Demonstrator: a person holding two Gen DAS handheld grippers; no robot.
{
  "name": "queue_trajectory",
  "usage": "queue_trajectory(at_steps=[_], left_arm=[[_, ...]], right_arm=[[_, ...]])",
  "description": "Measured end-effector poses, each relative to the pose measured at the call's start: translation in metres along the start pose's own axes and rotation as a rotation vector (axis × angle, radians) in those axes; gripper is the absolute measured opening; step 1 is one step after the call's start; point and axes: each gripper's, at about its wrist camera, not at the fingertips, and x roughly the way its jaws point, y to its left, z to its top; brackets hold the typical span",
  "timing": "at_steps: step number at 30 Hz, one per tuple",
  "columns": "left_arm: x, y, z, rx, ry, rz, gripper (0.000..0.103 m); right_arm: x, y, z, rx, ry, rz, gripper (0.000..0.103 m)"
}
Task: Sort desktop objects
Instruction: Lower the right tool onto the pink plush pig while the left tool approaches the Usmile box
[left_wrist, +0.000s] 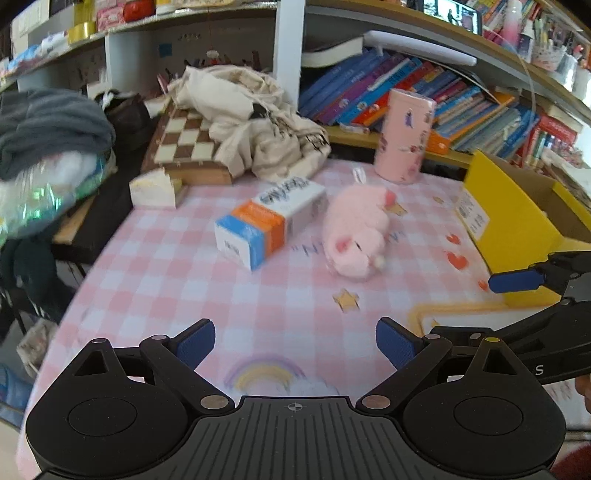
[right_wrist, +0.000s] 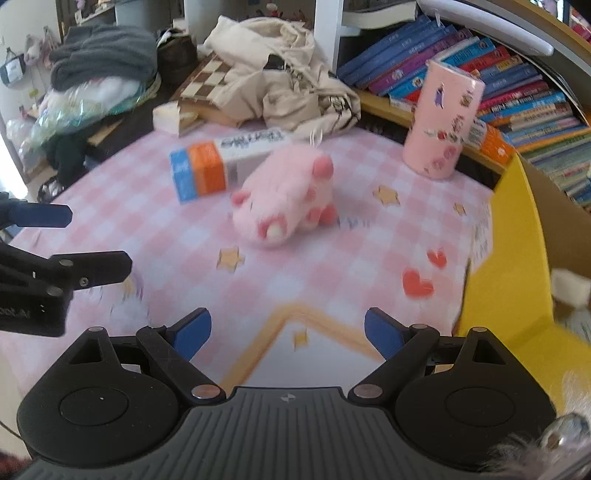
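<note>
A pink plush toy (left_wrist: 356, 236) (right_wrist: 286, 201) lies on the pink checked tablecloth (left_wrist: 184, 280) (right_wrist: 155, 206). A white, orange and blue carton (left_wrist: 269, 221) (right_wrist: 218, 166) lies on its side just left of it. A pink printed canister (left_wrist: 404, 134) (right_wrist: 441, 118) stands upright behind them. My left gripper (left_wrist: 295, 345) is open and empty, short of the carton and plush. My right gripper (right_wrist: 287, 334) is open and empty, in front of the plush. A yellow cardboard box (left_wrist: 517, 229) (right_wrist: 517, 266) stands open at the right, with something fluffy (right_wrist: 570, 291) inside.
A chessboard (left_wrist: 184, 142) under a beige cloth bag (left_wrist: 255, 118) sits at the back. Rows of books (left_wrist: 443, 92) fill the shelf behind. A pile of grey clothes and plastic bags (left_wrist: 48, 147) lies at the left. A small white box (left_wrist: 153, 188) sits by the chessboard.
</note>
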Motion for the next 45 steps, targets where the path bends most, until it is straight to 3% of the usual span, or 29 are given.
queue_trajectory(at_steps=[9,20,25,28,30,31,33,40,43,45], left_arm=[[0.05,0.016,0.043,0.01,-0.02,0.048,0.096],[0.093,0.038,0.06,-0.036,0.032,0.081,0.095],[0.107,0.043,0.07,-0.01,0.042,0.066,0.095],[0.119,0.045,0.077,0.004,0.052,0.02,0.095],[0.127,0.045,0.081,0.011,0.071,-0.014,0.095],[0.13,0.044,0.083,0.017,0.077,-0.03,0.095],[0.136,0.038,0.086,0.046,0.08,-0.047,0.095],[0.153,0.017,0.082,0.172,0.116,-0.049,0.095],[0.151,0.011,0.079,0.181,0.125,-0.028,0.094],[0.144,0.008,0.079,0.159,0.141,-0.081,0.092]], right_arm=[[0.043,-0.01,0.044,0.016,-0.026,0.026,0.09],[0.089,-0.014,0.074,0.074,-0.032,0.076,0.091],[0.108,-0.016,0.083,0.104,-0.031,0.099,0.094],[0.114,-0.019,0.086,0.118,-0.036,0.109,0.094],[0.116,-0.022,0.087,0.122,-0.041,0.114,0.088],[0.114,-0.024,0.087,0.126,-0.041,0.118,0.075],[0.111,-0.028,0.087,0.134,-0.041,0.125,0.069],[0.083,-0.055,0.071,0.135,-0.04,-0.034,0.066],[0.075,-0.064,0.064,0.15,-0.034,-0.052,0.069],[0.071,-0.067,0.062,0.165,-0.039,-0.051,0.071]])
